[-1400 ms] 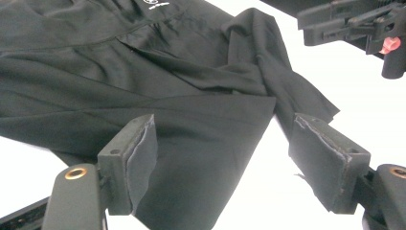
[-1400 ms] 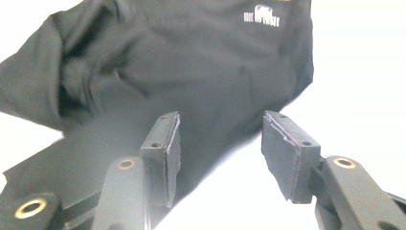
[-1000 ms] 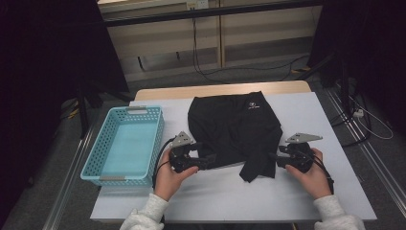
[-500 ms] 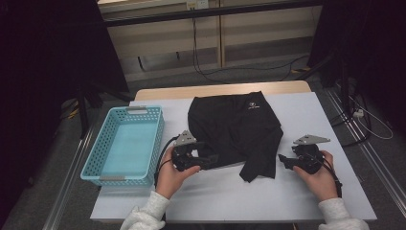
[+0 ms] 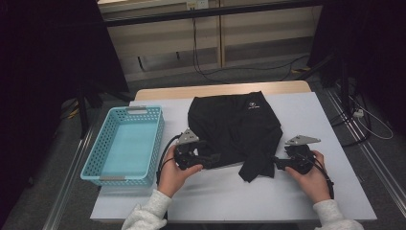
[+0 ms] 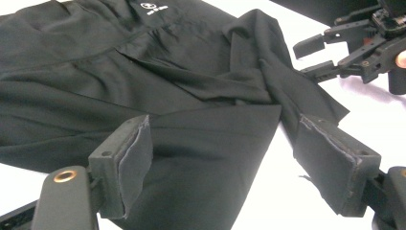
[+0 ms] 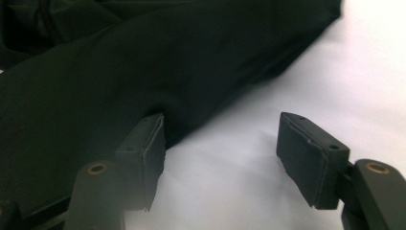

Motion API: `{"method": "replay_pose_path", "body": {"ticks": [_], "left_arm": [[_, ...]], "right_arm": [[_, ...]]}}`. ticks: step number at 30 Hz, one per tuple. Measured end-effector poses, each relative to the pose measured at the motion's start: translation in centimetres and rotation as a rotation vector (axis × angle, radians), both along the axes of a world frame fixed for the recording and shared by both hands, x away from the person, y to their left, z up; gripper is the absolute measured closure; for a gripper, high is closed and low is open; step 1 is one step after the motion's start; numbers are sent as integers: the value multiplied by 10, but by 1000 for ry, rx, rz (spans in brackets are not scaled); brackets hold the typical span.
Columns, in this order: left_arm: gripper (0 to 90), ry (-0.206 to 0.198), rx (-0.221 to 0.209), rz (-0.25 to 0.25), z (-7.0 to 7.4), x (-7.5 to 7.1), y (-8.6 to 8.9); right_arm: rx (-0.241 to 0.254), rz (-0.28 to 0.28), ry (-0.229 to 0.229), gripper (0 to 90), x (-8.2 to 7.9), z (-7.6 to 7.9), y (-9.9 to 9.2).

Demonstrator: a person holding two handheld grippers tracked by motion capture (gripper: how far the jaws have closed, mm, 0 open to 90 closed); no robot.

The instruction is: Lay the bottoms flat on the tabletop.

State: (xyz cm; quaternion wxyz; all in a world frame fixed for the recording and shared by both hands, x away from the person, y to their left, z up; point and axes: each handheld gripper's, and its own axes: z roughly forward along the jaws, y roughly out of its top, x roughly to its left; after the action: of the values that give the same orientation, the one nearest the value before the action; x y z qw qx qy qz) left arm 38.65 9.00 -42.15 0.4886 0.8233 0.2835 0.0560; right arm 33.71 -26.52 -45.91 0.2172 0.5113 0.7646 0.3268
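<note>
- High view: the black folded fabric garment (image 5: 237, 132) lies mid-table, its near edge hiding the left gripper (image 5: 214, 158) tips; the right gripper (image 5: 276, 163) sits just beside its hem.
- Left gripper view: jaws wide, cloth between them, unpinched.
- Right gripper view: jaws, just opening, stand apart over the white table (image 7: 306, 72); the garment lies left, its far end cut off.

From high above the near edge we look forward and down over the whole bench (image 5: 306, 115). Each tool camera sits low and close, looking along its own jaws across the black garment (image 6: 143, 86), which all three views share; the left one also catches the right tool (image 6: 318, 57).
</note>
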Motion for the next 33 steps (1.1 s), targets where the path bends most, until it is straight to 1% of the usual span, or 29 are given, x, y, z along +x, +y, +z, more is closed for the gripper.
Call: {"method": "replay_pose_path", "body": {"ticks": [1, 3, 5, 9, 10, 13, 14, 15, 16, 17, 18, 19, 20, 21, 22, 23, 24, 25, 26, 28, 30, 31, 32, 33], "left_arm": [[213, -1, 1, -6, -1, -1, -1], [213, 3, 5, -12, -3, -1, -3], [213, 3, 6, -14, -3, -1, -3], [213, 0, 6, -9, -3, -1, -3], [213, 1, 7, -9, -3, -1, -3], [213, 3, 12, -11, -4, -2, -3], [213, 4, 12, -12, -4, -2, -4], [213, 6, 11, -12, -4, -2, -4], [213, 6, 12, -12, -4, -2, -4], [213, 6, 12, -12, -4, -2, -4], [213, 6, 11, -13, -4, -2, -4], [213, 6, 11, -13, -4, -2, -4], [213, 4, 10, -12, -4, -2, -4], [213, 3, 10, -12, -4, -2, -4], [213, 5, 11, -12, -4, -2, -4], [213, 6, 14, -13, -5, -2, -4], [213, 2, 19, -18, -5, -2, -4], [213, 4, 20, -19, -5, -2, -4], [213, 3, 21, -21, -5, -2, -4], [213, 3, 14, -15, -4, -2, -4], [213, 3, 14, -14, -4, -2, -4], [213, 3, 10, -12, -4, -2, -4], [214, 2, 11, -12, -4, -2, -3], [214, 3, 12, -11, -4, -2, -3]], "right_arm": [[-10, 10, 2, 334, 1, 0, 2], [-12, 10, 0, 334, 2, 0, 6], [-3, 11, -7, 334, 3, 2, 8], [5, 18, 3, 334, 4, 1, 11], [14, 20, 5, 335, 4, 2, 11], [59, 52, -7, 336, 3, 7, 13], [65, 60, -8, 336, 3, 8, 14], [67, 73, 4, 336, 3, 7, 15], [53, 80, 15, 335, 4, 5, 18], [47, 82, 15, 332, 4, 3, 20], [56, 88, 17, 332, 5, 2, 22], [55, 95, 18, 341, 6, 2, 24], [54, 92, 22, 415, 6, 2, 26], [85, 104, 31, 532, 7, 2, 27], [103, 124, 38, 600, 8, 3, 28], [83, 131, 31, 647, 7, 6, 30], [64, 149, 24, 699, 7, 8, 32], [82, 173, 29, 770, 7, 10, 33], [105, 190, 25, 818, 6, 12, 33], [119, 204, 13, 827, 4, 16, 32], [126, 202, -2, 832, 1, 23, 31], [132, 203, -13, 853, -1, 27, 28], [148, 197, -20, 874, -3, 31, 23], [163, 188, -22, 875, -4, 33, 19]]}}
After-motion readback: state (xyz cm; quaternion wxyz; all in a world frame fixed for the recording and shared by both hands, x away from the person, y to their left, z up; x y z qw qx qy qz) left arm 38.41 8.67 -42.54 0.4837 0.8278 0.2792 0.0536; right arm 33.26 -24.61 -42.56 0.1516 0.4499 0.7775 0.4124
